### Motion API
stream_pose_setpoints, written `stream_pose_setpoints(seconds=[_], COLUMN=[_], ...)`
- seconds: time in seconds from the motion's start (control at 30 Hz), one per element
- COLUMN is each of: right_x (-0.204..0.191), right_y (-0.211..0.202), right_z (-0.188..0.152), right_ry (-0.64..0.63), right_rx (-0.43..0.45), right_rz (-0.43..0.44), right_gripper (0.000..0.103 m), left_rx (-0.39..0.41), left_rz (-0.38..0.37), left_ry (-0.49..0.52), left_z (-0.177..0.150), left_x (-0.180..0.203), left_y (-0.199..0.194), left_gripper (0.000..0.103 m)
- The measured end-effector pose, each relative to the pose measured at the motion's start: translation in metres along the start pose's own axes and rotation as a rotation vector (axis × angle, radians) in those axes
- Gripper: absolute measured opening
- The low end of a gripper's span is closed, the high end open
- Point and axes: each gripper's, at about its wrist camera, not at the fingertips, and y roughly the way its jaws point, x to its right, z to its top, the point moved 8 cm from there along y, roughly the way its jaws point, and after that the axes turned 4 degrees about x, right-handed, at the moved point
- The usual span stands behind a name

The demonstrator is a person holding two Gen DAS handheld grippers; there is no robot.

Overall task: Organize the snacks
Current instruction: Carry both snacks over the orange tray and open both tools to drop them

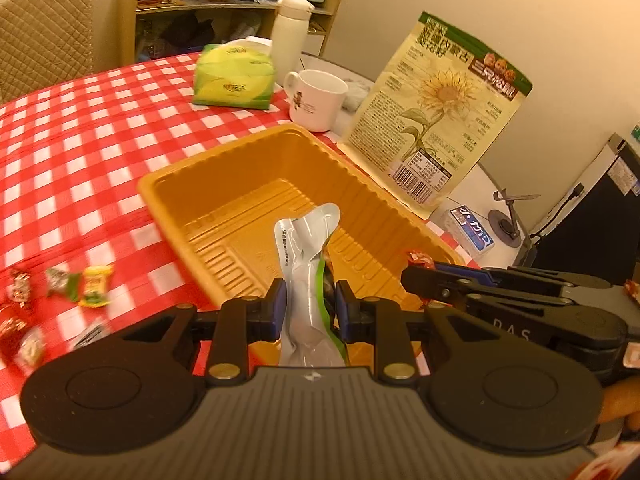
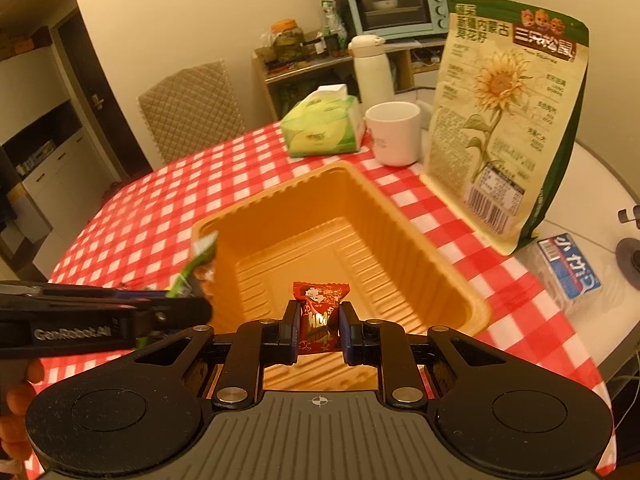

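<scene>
An empty orange plastic tray (image 1: 168, 196) (image 2: 472, 300) sits on the red checked tablecloth. My left gripper (image 1: 311, 304) is shut on a silver and green snack packet (image 1: 308, 248), held over the tray's near edge. It also shows in the right wrist view (image 2: 200, 256), at the tray's left rim. My right gripper (image 2: 319, 322) is shut on a red candy packet (image 2: 320, 308) over the tray's near end. In the left wrist view the right gripper (image 1: 416, 270) reaches in from the right with the red packet (image 1: 418, 258) at its tip.
Several loose wrapped snacks (image 1: 80, 286) lie on the cloth left of the tray. A tall sunflower seed bag (image 1: 436, 112) stands right of the tray. A white mug (image 1: 316, 98), tissue pack (image 1: 234, 76) and white flask (image 1: 290, 28) stand behind. A small blue box (image 2: 568, 268) lies at the right.
</scene>
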Motion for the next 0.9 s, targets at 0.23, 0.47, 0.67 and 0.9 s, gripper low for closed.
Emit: stream_pose_setpoints(seconds=[0.23, 0.47, 0.67, 0.9], right_x=[0.022, 0.036, 0.04, 0.041], right_y=[0.011, 0.02, 0.023, 0.029], right_z=[0.004, 0.005, 0.007, 0.007], right_ry=[0.02, 0.043, 0.05, 0.056], right_rx=[-0.008, -0.022, -0.026, -0.039], right_rz=[-0.014, -0.019, -0.015, -0.006], right_gripper=[0.02, 0.02, 0.02, 0.02], left_rx=[-0.034, -0.073, -0.082, -0.078], left_rz=[0.032, 0.057, 0.067, 0.073], left_ry=[0.005, 0.011, 0.014, 0.01], left_z=[0.006, 0.002, 0.002, 0.004], left_x=[0.011, 0.012, 0.01, 0.002], left_y=[0.038, 0.063, 0.072, 0.067], left_gripper=[0.023, 0.023, 0.023, 0.024])
